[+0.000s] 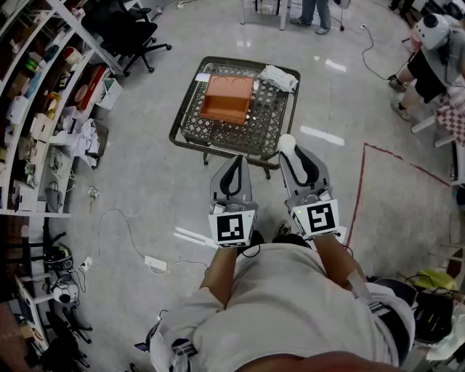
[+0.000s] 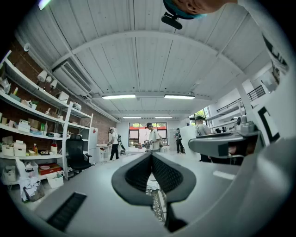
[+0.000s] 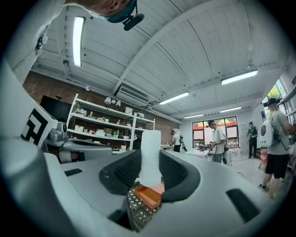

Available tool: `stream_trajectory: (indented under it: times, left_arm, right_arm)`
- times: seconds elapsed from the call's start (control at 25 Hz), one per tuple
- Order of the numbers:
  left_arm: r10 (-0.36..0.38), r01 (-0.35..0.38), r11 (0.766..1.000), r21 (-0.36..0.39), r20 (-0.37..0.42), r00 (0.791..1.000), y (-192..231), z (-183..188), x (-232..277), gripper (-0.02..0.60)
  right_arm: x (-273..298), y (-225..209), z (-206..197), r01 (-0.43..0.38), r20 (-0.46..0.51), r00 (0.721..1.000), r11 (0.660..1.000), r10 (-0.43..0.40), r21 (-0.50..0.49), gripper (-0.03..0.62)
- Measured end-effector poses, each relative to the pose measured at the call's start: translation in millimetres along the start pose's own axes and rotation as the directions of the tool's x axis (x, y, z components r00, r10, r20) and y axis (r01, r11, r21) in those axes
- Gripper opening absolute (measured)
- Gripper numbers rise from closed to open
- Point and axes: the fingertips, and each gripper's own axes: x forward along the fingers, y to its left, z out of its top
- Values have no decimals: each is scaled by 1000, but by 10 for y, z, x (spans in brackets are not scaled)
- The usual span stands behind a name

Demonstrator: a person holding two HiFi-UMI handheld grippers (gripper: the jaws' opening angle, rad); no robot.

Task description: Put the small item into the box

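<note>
A small white cylindrical item [image 1: 286,143] stands upright between the pads of my right gripper [image 1: 290,152], which is shut on it. In the right gripper view the white item [image 3: 150,157] fills the gap between the jaws of the right gripper [image 3: 150,172]. The open orange box [image 1: 226,98] sits on a dark mesh table [image 1: 190,127] just ahead; the orange box [image 3: 149,196] also shows below the item. My left gripper [image 1: 233,161] hovers near the table's front edge, shut and empty. Seen from its own camera, the left gripper [image 2: 151,159] has its jaws touching.
A white wrapped packet [image 1: 278,76] lies on the table's far right corner. Shelving [image 1: 36,109] lines the left wall, with a black office chair [image 1: 131,33] beyond. People stand at the back [image 1: 314,14] and right [image 1: 432,58]. Red tape [image 1: 360,189] and a power strip [image 1: 155,263] lie on the floor.
</note>
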Motion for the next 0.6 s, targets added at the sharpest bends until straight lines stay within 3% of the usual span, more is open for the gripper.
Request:
stream_trajectory:
  times: [0.24, 0.6]
  left_arm:
    - [-2, 2, 1000, -4, -7, 1000, 94, -66, -19, 9]
    - [-26, 26, 1000, -5, -36, 999, 679, -195, -185, 9]
  right_arm:
    - [89, 95, -64, -12, -9, 1000, 1000, 12, 0, 118]
    - [449, 519, -62, 9, -23, 1000, 999, -10, -33, 118]
